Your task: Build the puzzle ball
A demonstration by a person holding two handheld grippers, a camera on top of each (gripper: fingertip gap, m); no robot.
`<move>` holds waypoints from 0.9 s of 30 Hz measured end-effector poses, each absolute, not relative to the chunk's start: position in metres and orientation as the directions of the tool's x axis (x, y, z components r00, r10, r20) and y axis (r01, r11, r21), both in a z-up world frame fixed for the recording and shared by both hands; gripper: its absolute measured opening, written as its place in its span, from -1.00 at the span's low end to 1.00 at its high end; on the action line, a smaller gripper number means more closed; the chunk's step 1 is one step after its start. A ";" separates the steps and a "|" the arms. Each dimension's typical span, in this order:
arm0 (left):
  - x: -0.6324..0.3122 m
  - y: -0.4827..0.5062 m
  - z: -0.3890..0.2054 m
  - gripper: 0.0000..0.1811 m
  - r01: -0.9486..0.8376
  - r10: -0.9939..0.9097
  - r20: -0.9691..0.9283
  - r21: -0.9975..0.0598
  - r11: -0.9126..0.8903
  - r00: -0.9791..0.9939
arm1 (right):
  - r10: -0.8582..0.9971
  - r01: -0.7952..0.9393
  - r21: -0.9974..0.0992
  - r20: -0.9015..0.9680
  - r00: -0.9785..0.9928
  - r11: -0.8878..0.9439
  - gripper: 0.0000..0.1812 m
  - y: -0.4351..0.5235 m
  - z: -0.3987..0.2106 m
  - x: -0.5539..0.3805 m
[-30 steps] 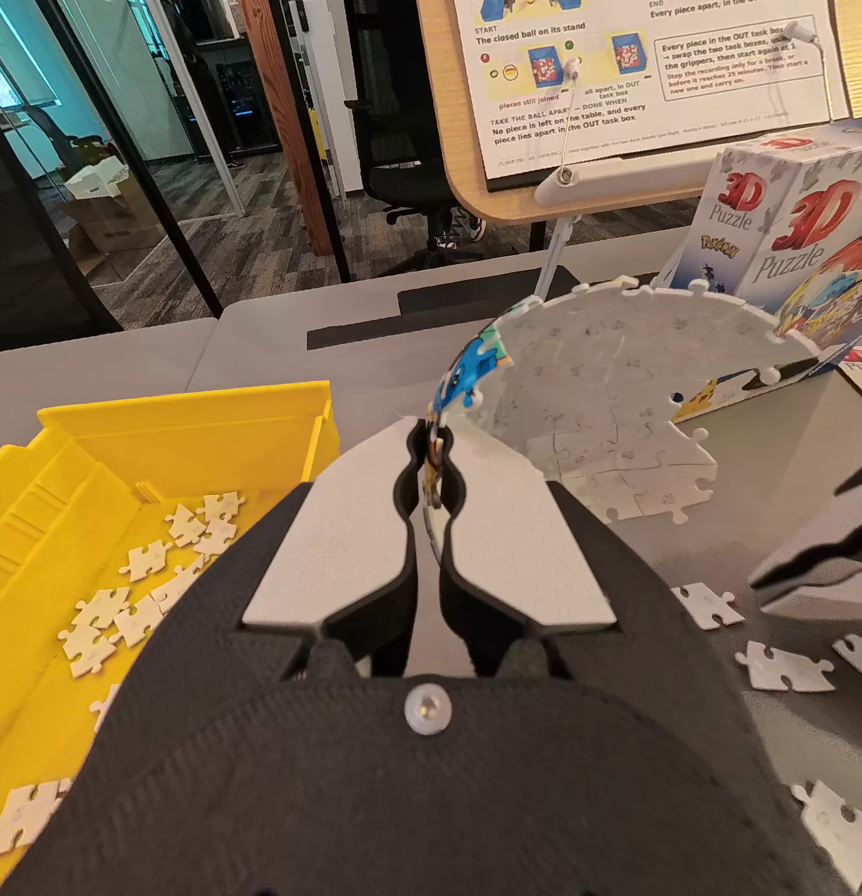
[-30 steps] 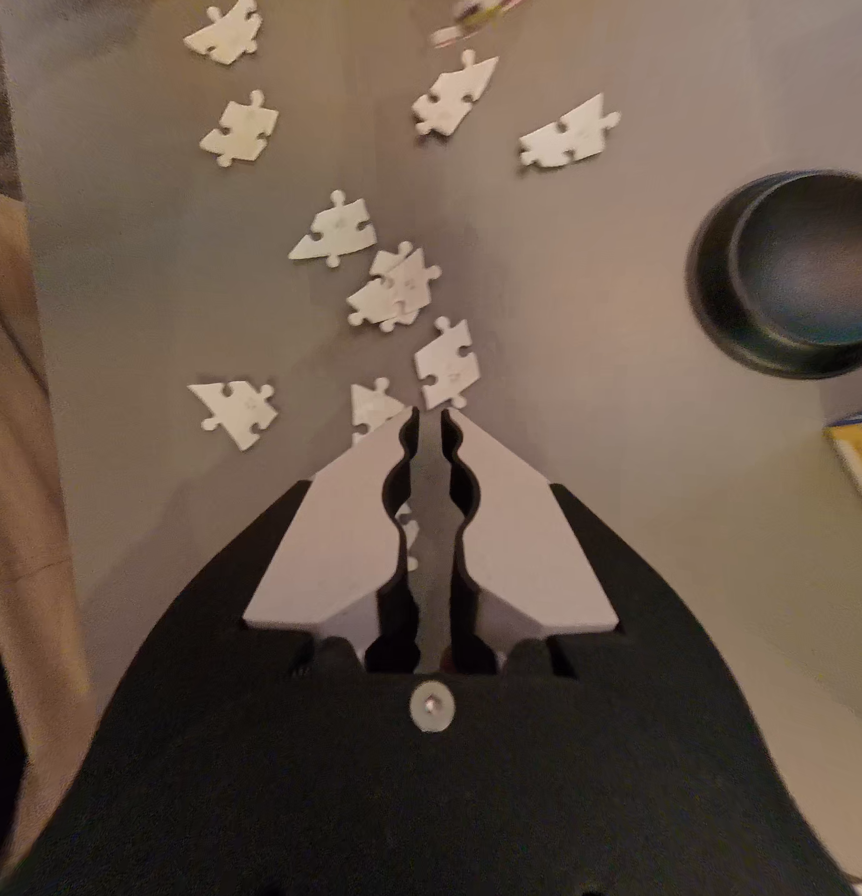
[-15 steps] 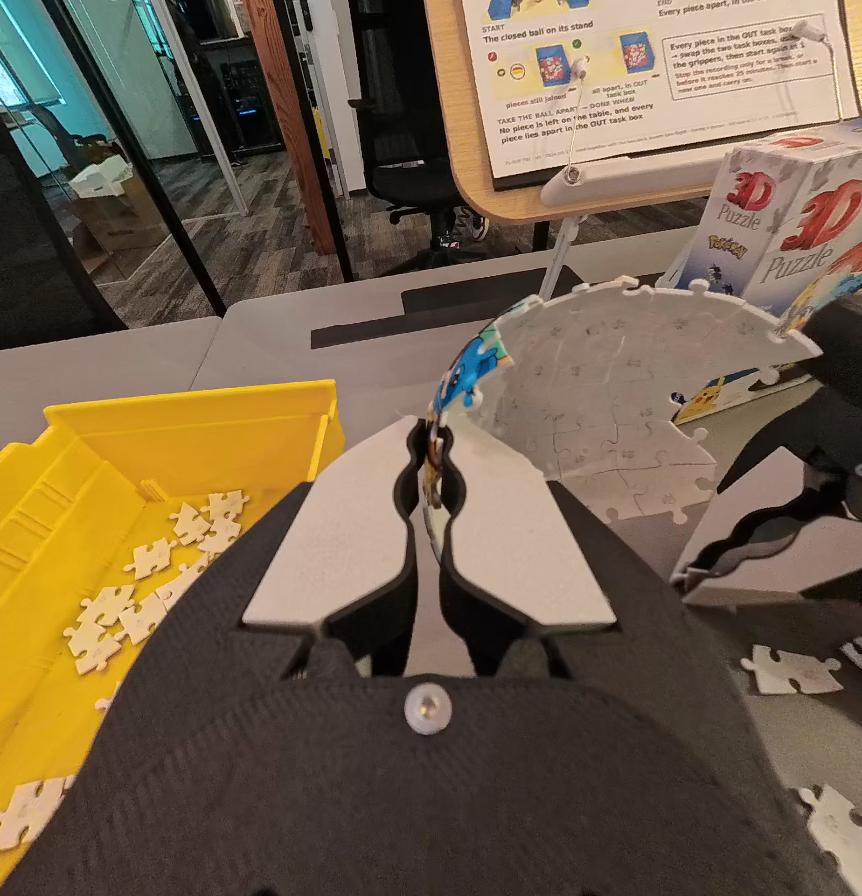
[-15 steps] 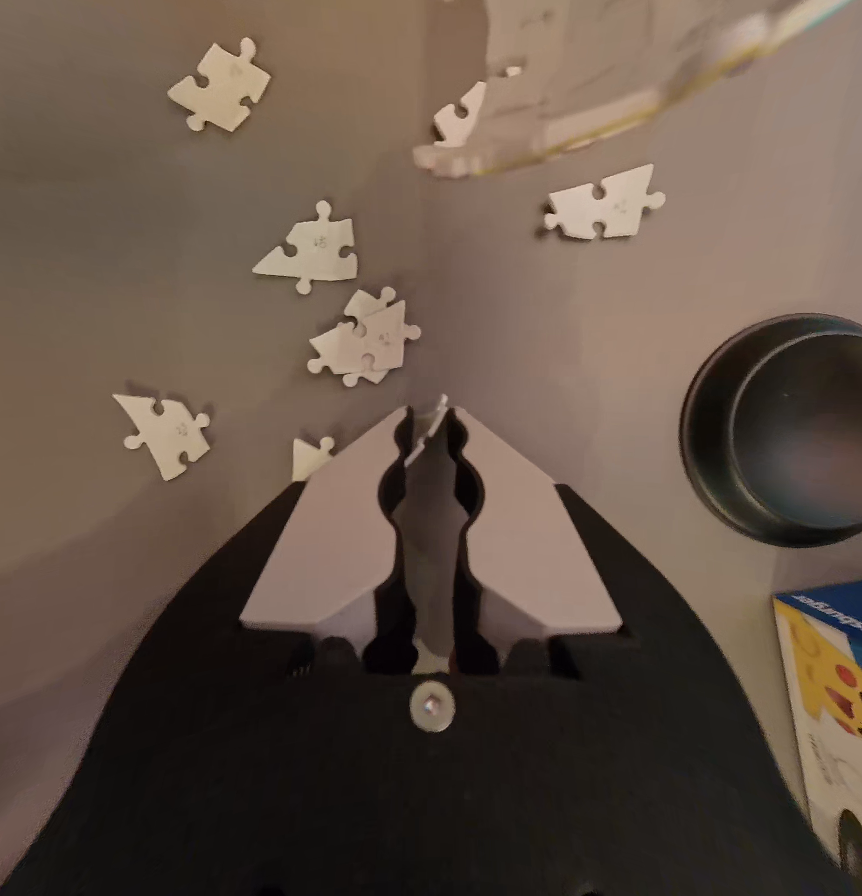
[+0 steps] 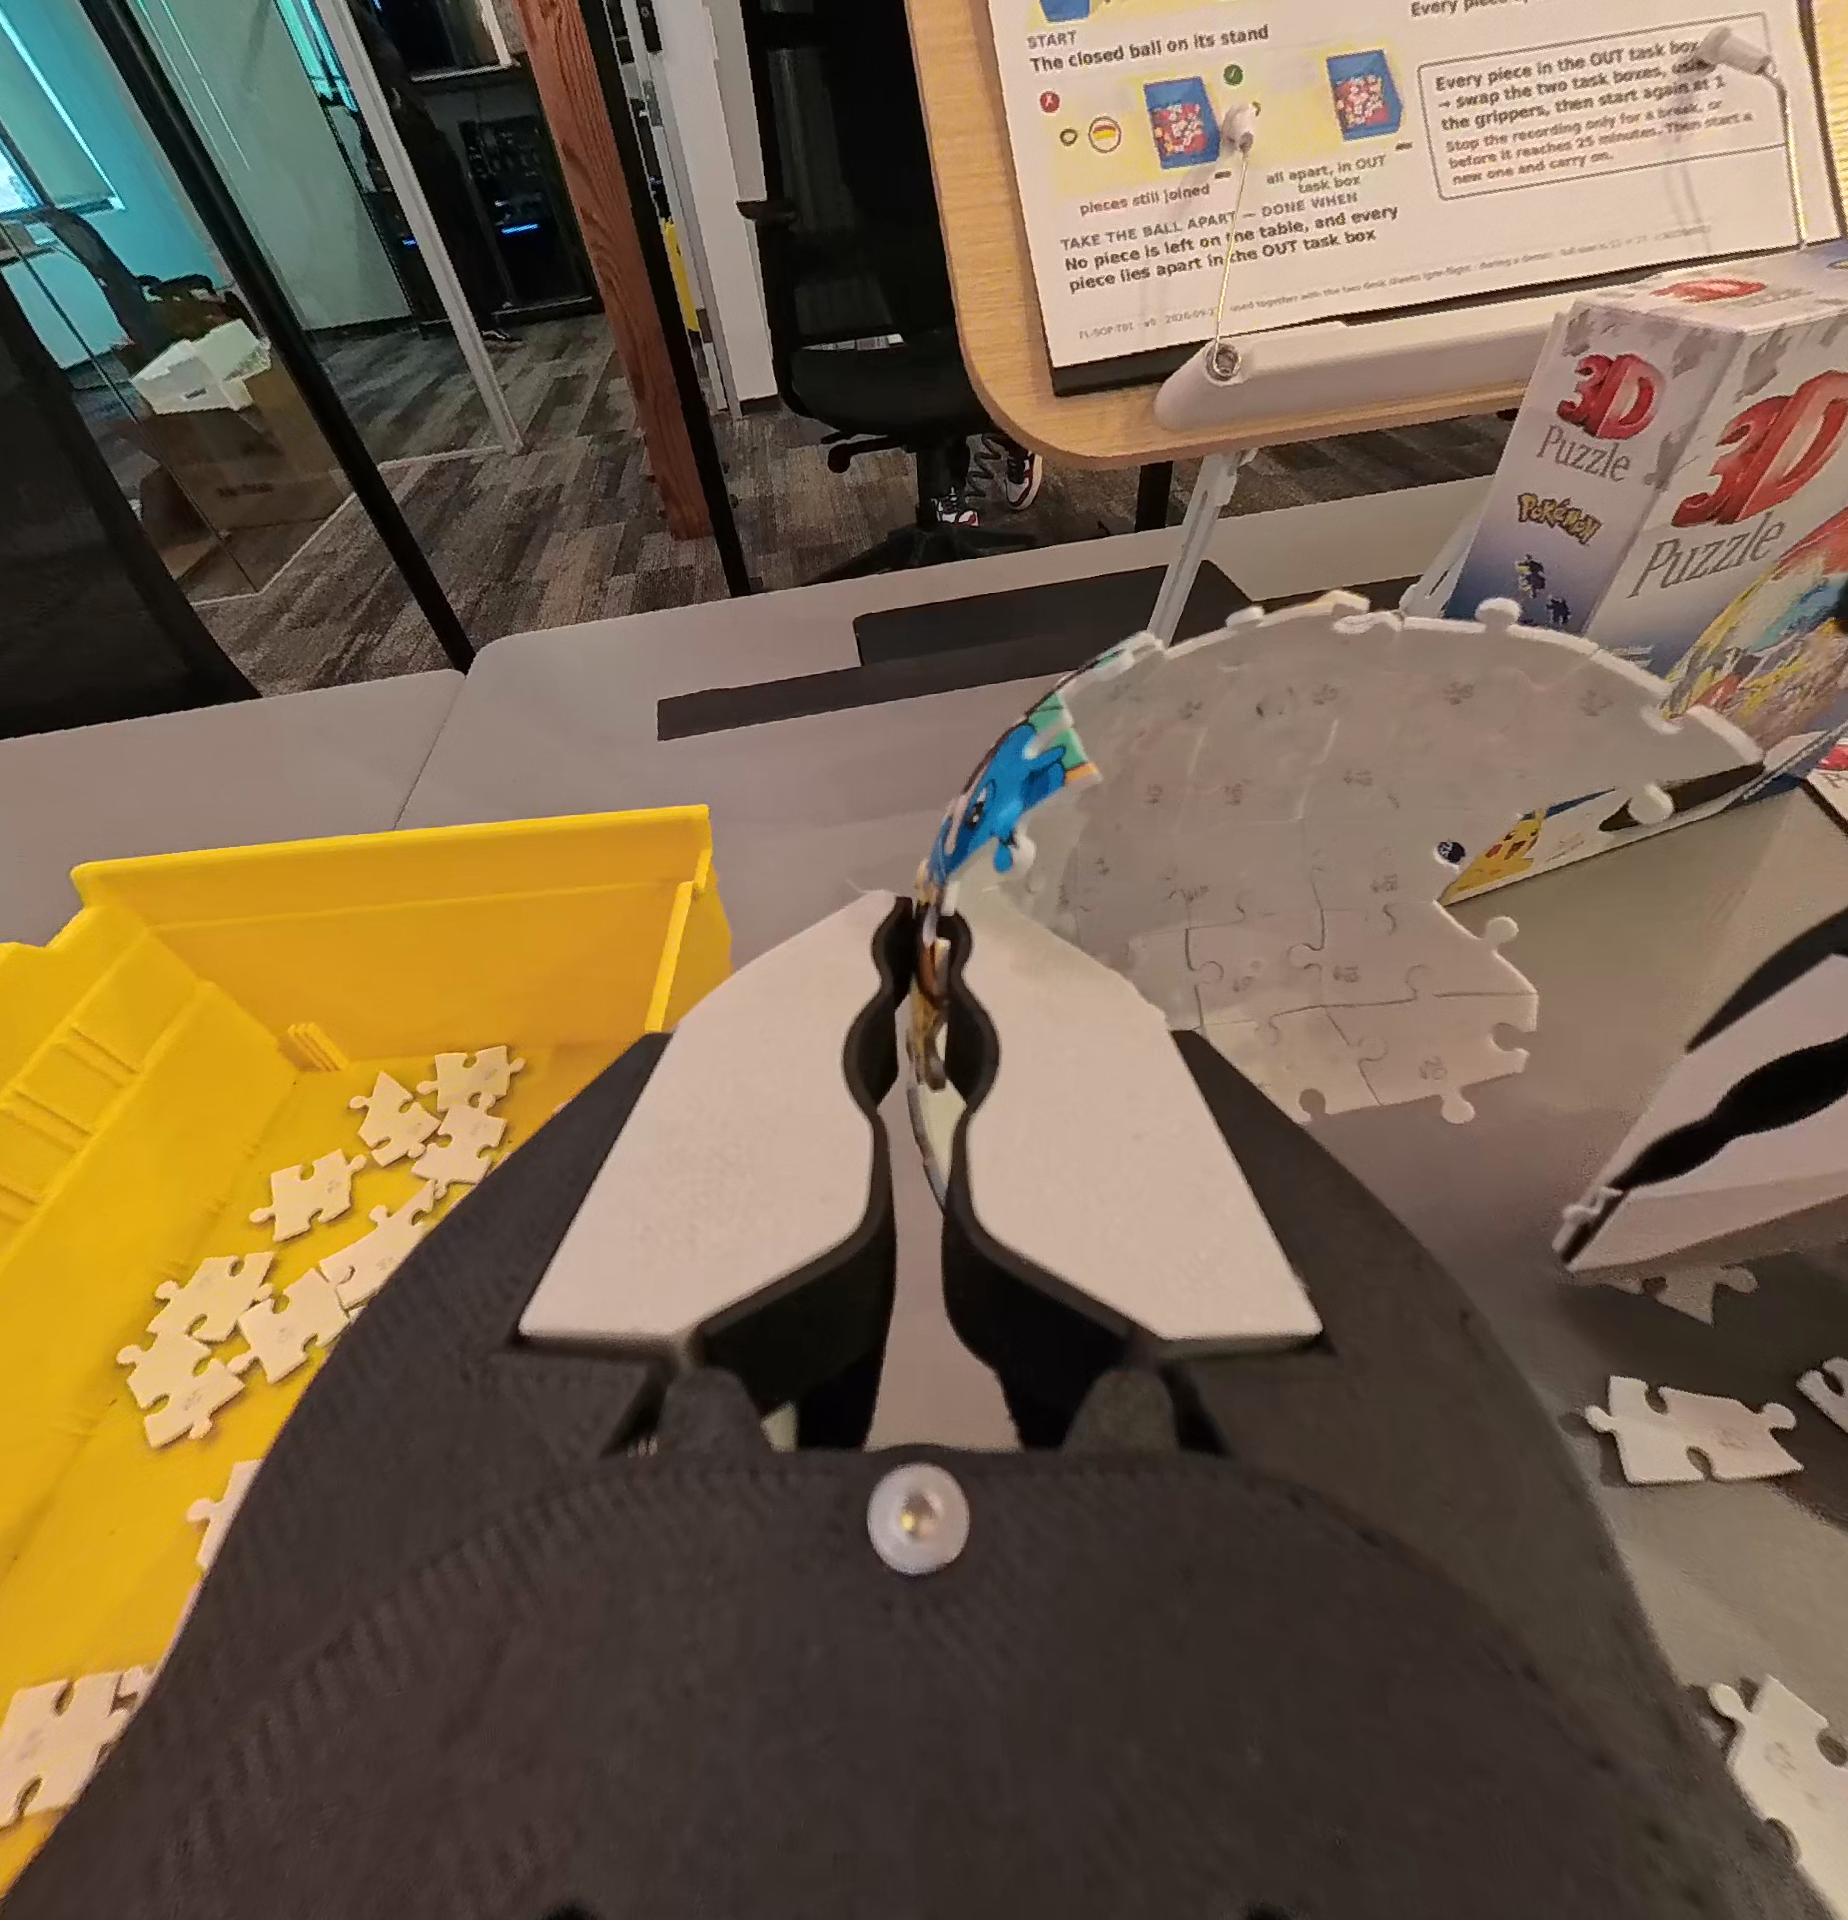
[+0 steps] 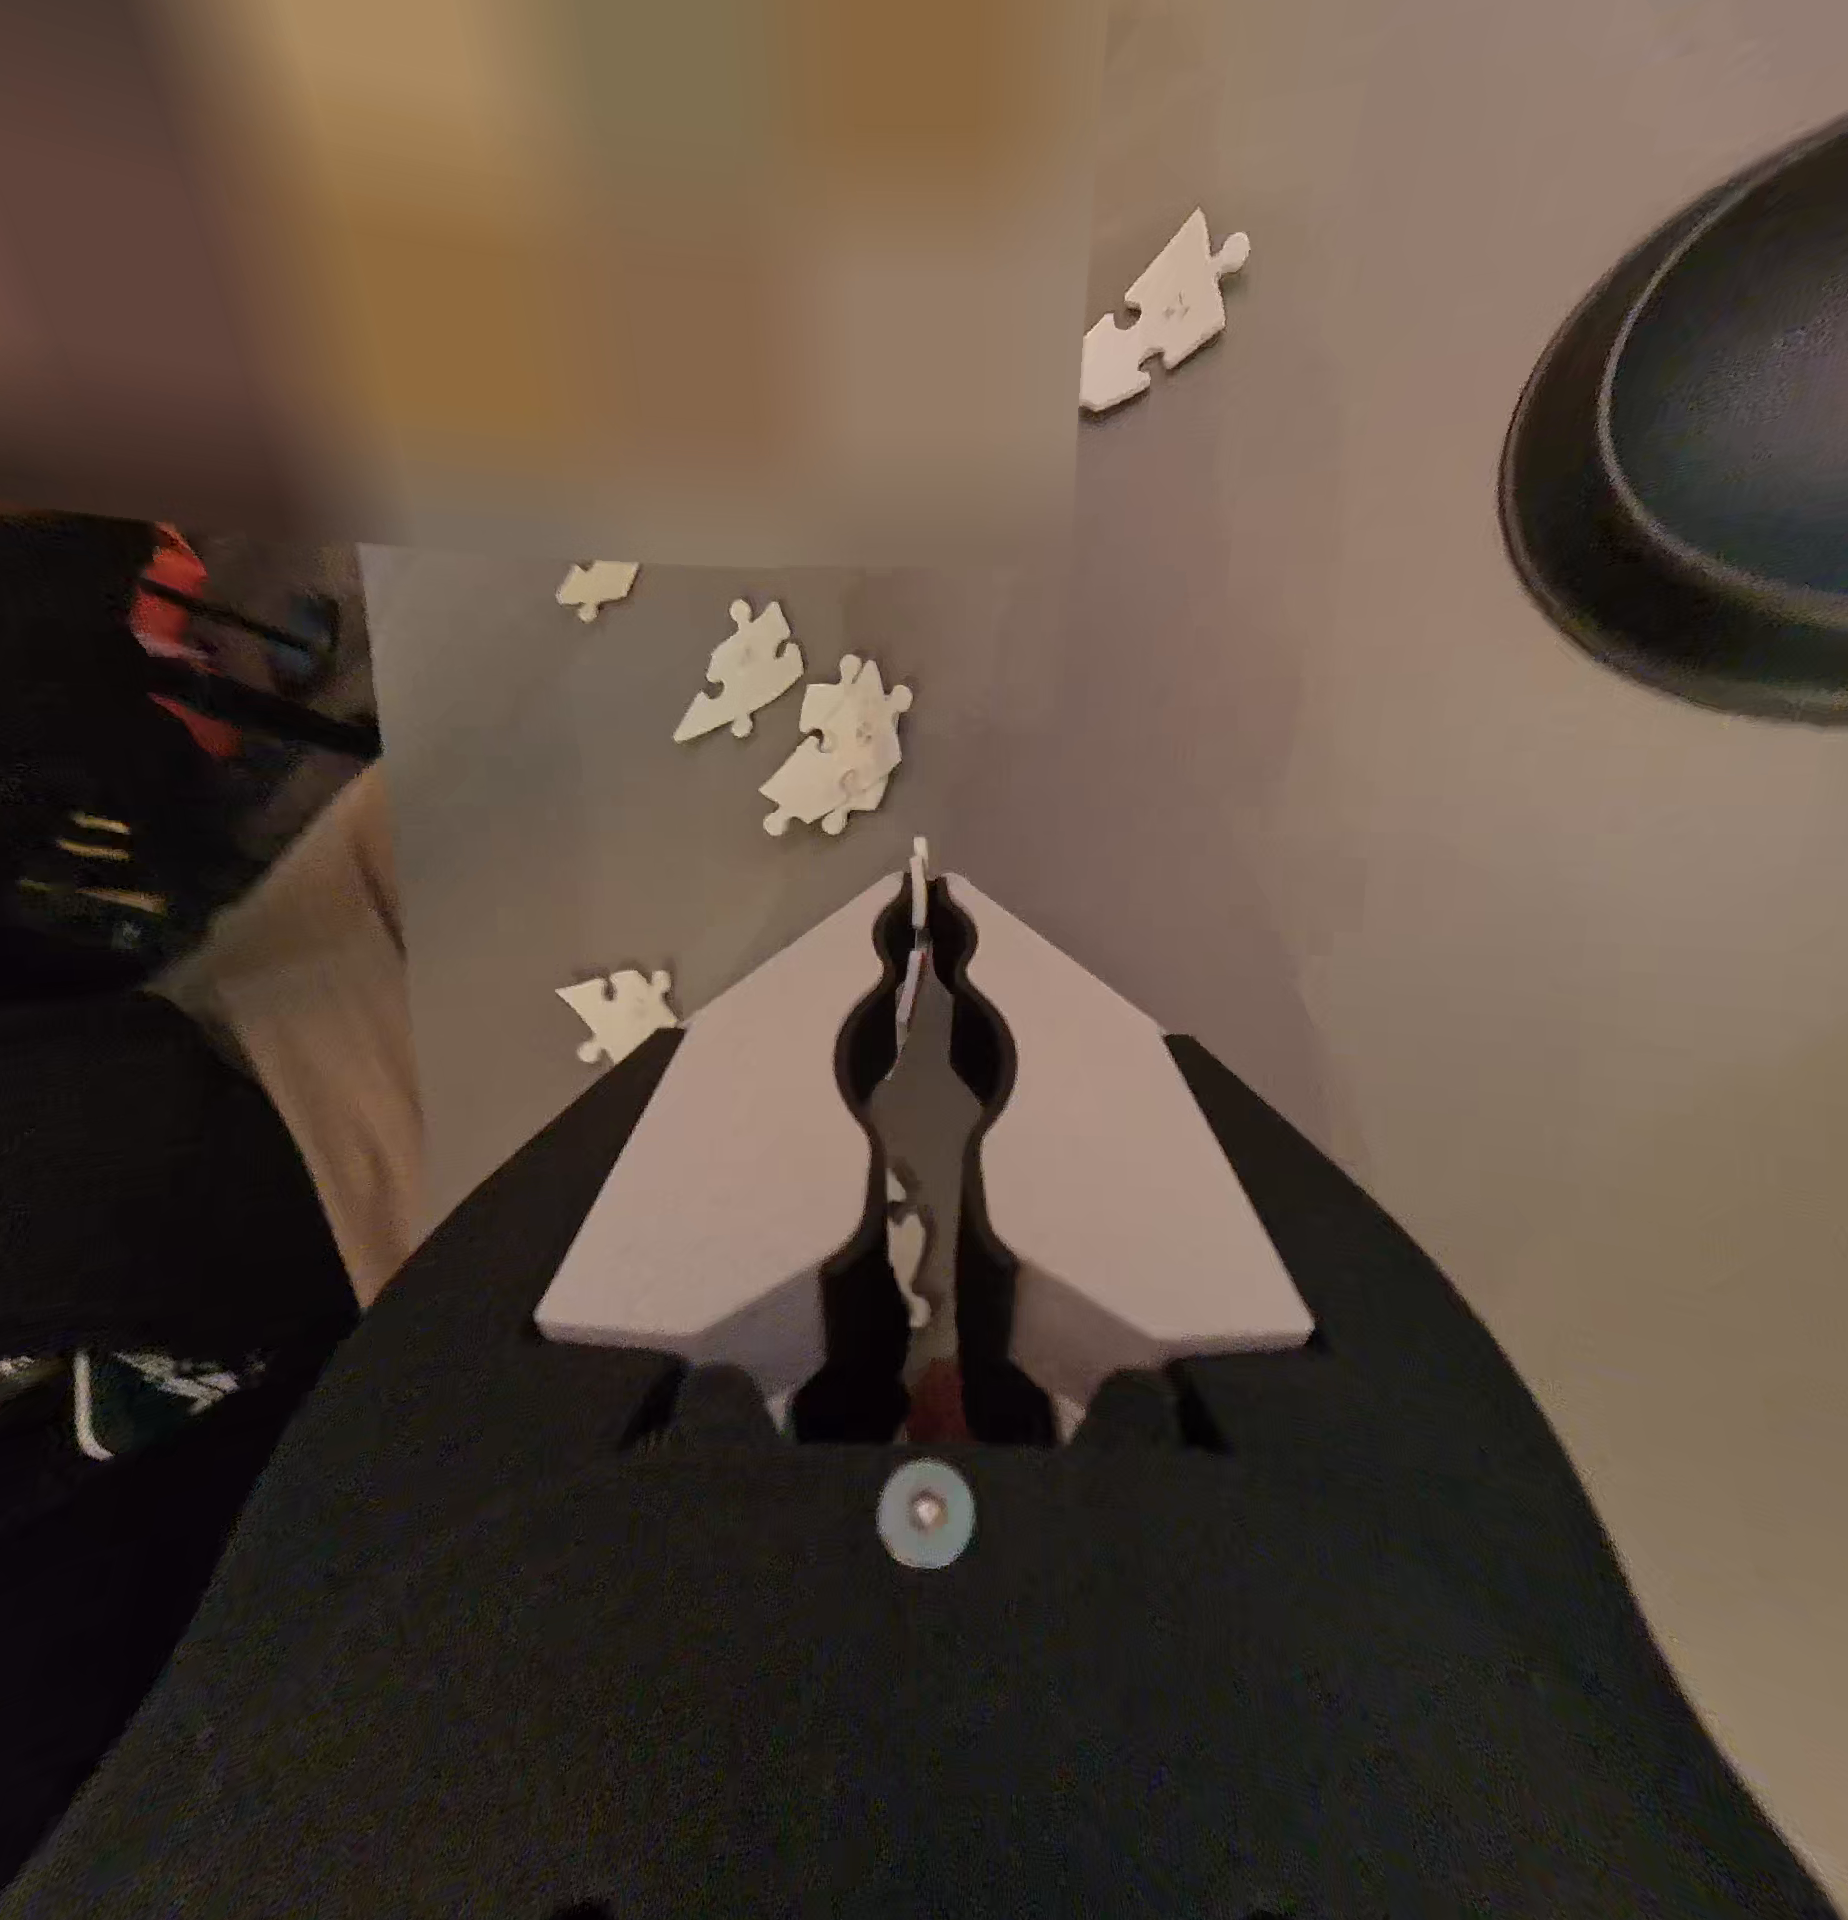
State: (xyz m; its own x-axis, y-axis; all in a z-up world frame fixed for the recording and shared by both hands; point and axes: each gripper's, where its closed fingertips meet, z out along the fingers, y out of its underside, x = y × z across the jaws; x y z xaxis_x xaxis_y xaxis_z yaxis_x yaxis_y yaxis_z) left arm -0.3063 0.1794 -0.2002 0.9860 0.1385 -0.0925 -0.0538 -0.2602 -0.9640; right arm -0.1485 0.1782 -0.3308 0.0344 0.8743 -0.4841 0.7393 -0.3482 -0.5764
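With the left gripper [image 5: 925, 935] clamped on the half-built shell's [image 5: 1315, 862] edge, the right gripper [image 6: 922, 894] pinches a loose piece [image 6: 918, 868], which probably needs aligning with the rim next.

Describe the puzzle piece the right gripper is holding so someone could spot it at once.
Look past the black round stand on the grey table to the right gripper. The white puzzle piece stands edge-on, pinched at its jaws' tips; the other loose pieces lie flat.

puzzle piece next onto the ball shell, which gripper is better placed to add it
Right. The right gripper already pinches a loose piece, while the left gripper is clamped on the shell rim, steadying it.
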 end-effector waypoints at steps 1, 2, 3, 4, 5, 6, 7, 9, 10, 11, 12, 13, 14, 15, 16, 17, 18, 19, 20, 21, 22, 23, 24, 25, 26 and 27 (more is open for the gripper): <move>-0.306 0.180 -0.200 -0.97 -0.054 0.138 -0.093 -0.964 -0.261 0.986 | 0.859 0.727 -0.571 -0.509 0.050 -0.381 -0.99 0.176 -0.332 -0.148; -0.305 0.180 -0.200 -0.97 -0.055 0.137 -0.093 -0.964 -0.260 0.986 | 0.846 0.711 -0.569 -0.529 0.069 -0.414 -0.99 0.175 -0.332 -0.147; -0.305 0.180 -0.200 -0.97 -0.057 0.135 -0.095 -0.964 -0.260 0.986 | 0.840 0.696 -0.569 -0.535 0.093 -0.439 -0.99 0.176 -0.334 -0.147; -0.304 0.180 -0.200 -0.97 -0.058 0.134 -0.096 -0.964 -0.260 0.986 | 0.842 0.698 -0.561 -0.528 0.112 -0.445 -0.99 0.177 -0.338 -0.146; -0.303 0.180 -0.200 -0.97 -0.059 0.133 -0.097 -0.964 -0.260 0.986 | 0.849 0.708 -0.553 -0.514 0.125 -0.439 -0.99 0.176 -0.343 -0.144; -0.303 0.180 -0.199 -0.97 -0.060 0.132 -0.097 -0.964 -0.260 0.986 | 0.855 0.712 -0.549 -0.500 0.140 -0.438 -0.99 0.178 -0.346 -0.143; -0.302 0.180 -0.199 -0.97 -0.061 0.132 -0.098 -0.964 -0.259 0.986 | 0.857 0.713 -0.547 -0.494 0.148 -0.438 -0.99 0.178 -0.348 -0.142; -0.302 0.180 -0.198 -0.97 -0.063 0.131 -0.099 -0.964 -0.257 0.986 | 0.854 0.717 -0.541 -0.498 0.149 -0.440 -0.95 0.176 -0.347 -0.141; -0.302 0.180 -0.198 -0.97 -0.062 0.131 -0.099 -0.965 -0.256 0.986 | 0.855 0.718 -0.540 -0.496 0.151 -0.440 -0.94 0.177 -0.347 -0.140; -0.302 0.180 -0.198 -0.97 -0.062 0.131 -0.098 -0.965 -0.255 0.987 | 0.853 0.719 -0.538 -0.500 0.149 -0.441 -0.94 0.176 -0.347 -0.140; -0.302 0.180 -0.198 -0.97 -0.061 0.131 -0.097 -0.965 -0.255 0.987 | 0.848 0.717 -0.535 -0.508 0.149 -0.446 -0.93 0.175 -0.347 -0.139; -0.302 0.180 -0.197 -0.97 -0.062 0.130 -0.098 -0.965 -0.255 0.987 | 0.846 0.714 -0.535 -0.511 0.152 -0.452 -0.93 0.176 -0.347 -0.139; -0.302 0.180 -0.197 -0.97 -0.062 0.130 -0.098 -0.965 -0.255 0.987 | 0.846 0.713 -0.535 -0.510 0.155 -0.453 -0.94 0.177 -0.347 -0.138; -0.302 0.180 -0.197 -0.97 -0.062 0.130 -0.098 -0.965 -0.255 0.987 | 0.841 0.710 -0.533 -0.517 0.158 -0.461 -0.94 0.177 -0.346 -0.138; -0.302 0.180 -0.197 -0.97 -0.062 0.129 -0.098 -0.965 -0.254 0.987 | 0.834 0.702 -0.533 -0.529 0.159 -0.472 -0.97 0.177 -0.345 -0.138; -0.302 0.180 -0.197 -0.97 -0.063 0.129 -0.098 -0.965 -0.254 0.987 | 0.832 0.695 -0.537 -0.531 0.161 -0.478 -0.99 0.179 -0.343 -0.138; -0.301 0.180 -0.197 -0.97 -0.063 0.129 -0.098 -0.965 -0.255 0.987 | 0.829 0.695 -0.533 -0.534 0.165 -0.482 -0.99 0.180 -0.343 -0.137; -0.302 0.180 -0.198 -0.97 -0.062 0.129 -0.098 -0.965 -0.255 0.987 | 0.826 0.694 -0.532 -0.539 0.164 -0.485 -1.00 0.180 -0.342 -0.136; -0.302 0.180 -0.198 -0.97 -0.061 0.129 -0.097 -0.965 -0.256 0.987 | 0.828 0.687 -0.539 -0.535 0.168 -0.487 -1.00 0.183 -0.342 -0.136; -0.302 0.180 -0.198 -0.97 -0.062 0.129 -0.097 -0.965 -0.256 0.987 | 0.826 0.683 -0.539 -0.536 0.174 -0.494 -1.00 0.184 -0.341 -0.136; -0.301 0.180 -0.198 -0.97 -0.063 0.129 -0.098 -0.965 -0.256 0.987 | 0.813 0.678 -0.533 -0.556 0.171 -0.507 -1.00 0.182 -0.340 -0.137; -0.301 0.180 -0.198 -0.97 -0.063 0.129 -0.099 -0.965 -0.256 0.987 | 0.796 0.666 -0.528 -0.581 0.169 -0.527 -1.00 0.181 -0.337 -0.139; -0.301 0.181 -0.198 -0.97 -0.062 0.129 -0.098 -0.965 -0.256 0.987 | 0.781 0.653 -0.525 -0.601 0.170 -0.546 -0.99 0.179 -0.335 -0.141; -0.301 0.181 -0.198 -0.97 -0.062 0.129 -0.097 -0.965 -0.256 0.987 | 0.768 0.641 -0.522 -0.616 0.173 -0.563 -0.99 0.178 -0.334 -0.142; -0.301 0.181 -0.198 -0.97 -0.063 0.128 -0.098 -0.964 -0.257 0.987 | 0.754 0.628 -0.518 -0.633 0.175 -0.580 -0.99 0.177 -0.333 -0.144; -0.301 0.181 -0.198 -0.97 -0.063 0.128 -0.099 -0.964 -0.256 0.987 | 0.746 0.619 -0.516 -0.641 0.180 -0.592 -0.99 0.176 -0.333 -0.146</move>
